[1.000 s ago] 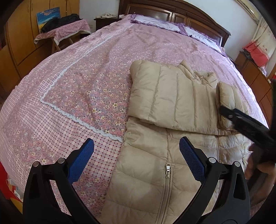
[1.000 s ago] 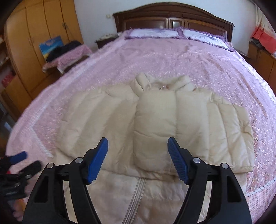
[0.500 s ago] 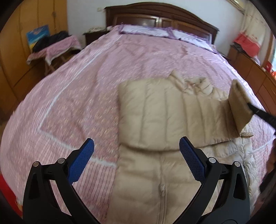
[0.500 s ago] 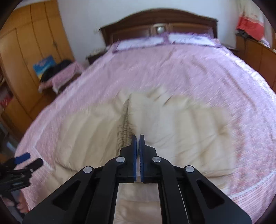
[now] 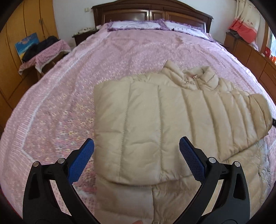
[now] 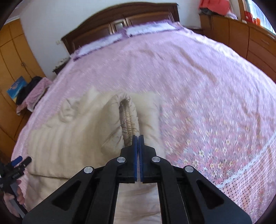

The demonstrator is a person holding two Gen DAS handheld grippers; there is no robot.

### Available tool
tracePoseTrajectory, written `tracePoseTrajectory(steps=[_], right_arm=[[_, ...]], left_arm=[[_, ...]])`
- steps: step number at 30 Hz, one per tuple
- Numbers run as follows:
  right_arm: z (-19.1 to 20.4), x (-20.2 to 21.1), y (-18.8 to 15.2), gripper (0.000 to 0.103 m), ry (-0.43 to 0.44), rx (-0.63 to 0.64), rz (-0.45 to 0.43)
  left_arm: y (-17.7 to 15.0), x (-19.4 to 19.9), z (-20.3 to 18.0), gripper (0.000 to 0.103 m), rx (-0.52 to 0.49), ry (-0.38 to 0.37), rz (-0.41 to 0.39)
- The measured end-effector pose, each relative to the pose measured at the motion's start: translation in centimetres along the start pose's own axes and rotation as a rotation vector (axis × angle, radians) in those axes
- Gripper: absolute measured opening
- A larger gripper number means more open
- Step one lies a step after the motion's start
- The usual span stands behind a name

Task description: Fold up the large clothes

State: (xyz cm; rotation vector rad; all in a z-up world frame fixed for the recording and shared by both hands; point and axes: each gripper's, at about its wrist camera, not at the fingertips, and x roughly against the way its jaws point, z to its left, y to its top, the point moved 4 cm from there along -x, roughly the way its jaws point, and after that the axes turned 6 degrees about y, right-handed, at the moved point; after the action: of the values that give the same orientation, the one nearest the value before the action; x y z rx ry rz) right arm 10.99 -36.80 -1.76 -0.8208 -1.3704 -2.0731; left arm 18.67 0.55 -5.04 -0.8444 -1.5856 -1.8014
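Note:
A beige puffer jacket [image 5: 155,120] lies front up on the pink floral bedspread [image 5: 69,86], its left sleeve folded across the chest. My left gripper [image 5: 136,160] is open and empty, hovering above the folded sleeve. My right gripper [image 6: 138,137] is shut on the gathered cuff of the right sleeve [image 6: 128,118] and holds it lifted off the jacket body [image 6: 69,137]. That lifted sleeve also shows at the right edge of the left wrist view [image 5: 258,112]. The left gripper shows small at the far left of the right wrist view [image 6: 15,165].
A dark wooden headboard [image 5: 151,12] and pillows [image 5: 138,25] stand at the far end of the bed. A cloth-covered stool with dark clothes [image 5: 43,51] and a wooden wardrobe [image 5: 25,25] are at the left. Wooden drawers [image 5: 250,51] line the right side.
My right gripper closed on the right sleeve cuff, lifted it and carried it to the right. My left gripper moved right and forward over the folded sleeve, staying open.

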Motion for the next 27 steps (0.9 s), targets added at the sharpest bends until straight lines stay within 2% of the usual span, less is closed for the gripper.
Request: tracePoseTrajectory(steps=[6, 12, 13, 14, 15, 18, 21, 27], right_arm=[[-2.4, -1.1, -1.2, 0.003, -0.04, -0.072, 0.032], [-0.5, 2.6, -0.7, 0.004, -0.014, -0.045, -0.002], [0.4, 3.1, -0.5, 0.027, -0.007, -0.02, -0.013], [1.2, 3.5, -0.2, 0.054, -0.007, 0.0, -0.025], [1.7, 3.7, 0.0, 0.061, -0.006, 0.018, -0.04], [4.4, 3.6, 0.2, 0.061, 0.016, 0.1, -0.053], [6.0, 1.7, 0.2, 0.059, 0.028, 0.162, -0.029], [3.3, -3.1, -0.4, 0.043, -0.017, 0.101, 0.04]], left_arm=[[-0.2, -2.0, -0.2, 0.098, 0.008, -0.032, 0.029], [0.7, -2.6, -0.5, 0.098, -0.005, -0.057, 0.021], [0.8, -2.7, -0.6, 0.098, -0.004, -0.058, 0.021], [0.9, -2.8, -0.6, 0.098, -0.003, -0.064, 0.019], [1.1, -2.9, -0.7, 0.098, -0.003, -0.066, 0.017], [1.4, -3.1, -0.7, 0.098, -0.01, -0.064, 0.008], [1.4, -3.3, -0.8, 0.098, -0.013, -0.055, -0.004], [1.7, -4.3, -1.2, 0.098, -0.009, -0.034, 0.005]])
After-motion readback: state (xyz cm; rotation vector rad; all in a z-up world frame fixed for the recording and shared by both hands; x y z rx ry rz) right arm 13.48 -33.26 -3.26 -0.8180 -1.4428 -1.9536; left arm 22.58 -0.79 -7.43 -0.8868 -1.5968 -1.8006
